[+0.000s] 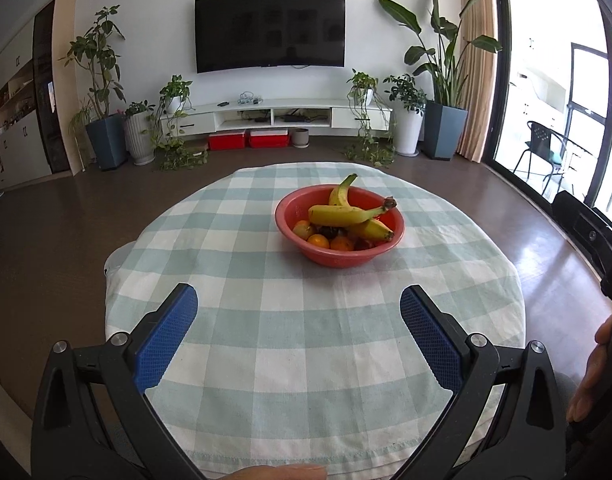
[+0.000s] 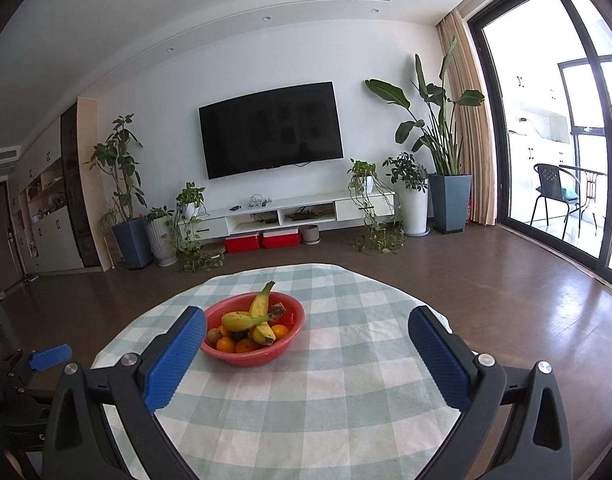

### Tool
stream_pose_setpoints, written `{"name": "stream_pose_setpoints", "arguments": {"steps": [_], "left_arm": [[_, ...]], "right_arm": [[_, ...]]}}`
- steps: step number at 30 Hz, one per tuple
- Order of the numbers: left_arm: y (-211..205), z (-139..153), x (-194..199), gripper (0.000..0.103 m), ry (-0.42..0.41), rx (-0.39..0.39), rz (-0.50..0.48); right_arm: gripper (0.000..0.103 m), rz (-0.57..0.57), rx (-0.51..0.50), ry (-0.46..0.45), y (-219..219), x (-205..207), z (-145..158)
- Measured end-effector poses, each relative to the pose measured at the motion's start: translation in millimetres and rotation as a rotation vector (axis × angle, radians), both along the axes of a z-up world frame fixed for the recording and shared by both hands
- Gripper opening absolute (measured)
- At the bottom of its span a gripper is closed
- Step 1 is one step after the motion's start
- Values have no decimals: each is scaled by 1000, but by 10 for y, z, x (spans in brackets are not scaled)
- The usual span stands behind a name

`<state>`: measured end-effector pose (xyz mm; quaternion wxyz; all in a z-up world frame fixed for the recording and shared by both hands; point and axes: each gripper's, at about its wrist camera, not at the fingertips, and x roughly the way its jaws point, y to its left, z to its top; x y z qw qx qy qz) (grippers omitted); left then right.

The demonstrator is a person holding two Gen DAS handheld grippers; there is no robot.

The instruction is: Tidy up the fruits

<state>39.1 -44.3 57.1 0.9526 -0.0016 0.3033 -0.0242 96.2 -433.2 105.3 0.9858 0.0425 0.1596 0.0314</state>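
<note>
Left wrist: round red plastic bowl (image 1: 370, 258)

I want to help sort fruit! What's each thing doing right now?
Left hand-held gripper: open, empty.
Right hand-held gripper: open, empty.
Round red plastic bowl: upright, full of fruit.
Yellow bananas: resting on top.
Small oranges: inside bowl.
Wall-mounted black television: off.

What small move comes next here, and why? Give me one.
Probably ease the left gripper forward toward the red bowl. Both grippers are open and empty, held back over the checked cloth, and all the fruit, the bananas on top of the oranges, sits in that bowl. The bowl lies nearly straight ahead of the left gripper, while the right gripper sees it off to its left.
</note>
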Motion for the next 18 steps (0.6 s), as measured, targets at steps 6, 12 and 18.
{"name": "stream_pose_setpoints", "arguments": {"steps": [6,12,18], "left_arm": [[74,-219,162,103,56,-7,12],[96,-295,177,103,72,-8,7],[97,-303,153,103,73,-10,3]], "right_arm": [[103,14,-27,82,89,23,-169],[103,16,-39,129,146,32,-273],[103,22,-51,156,199,37,-293]]}}
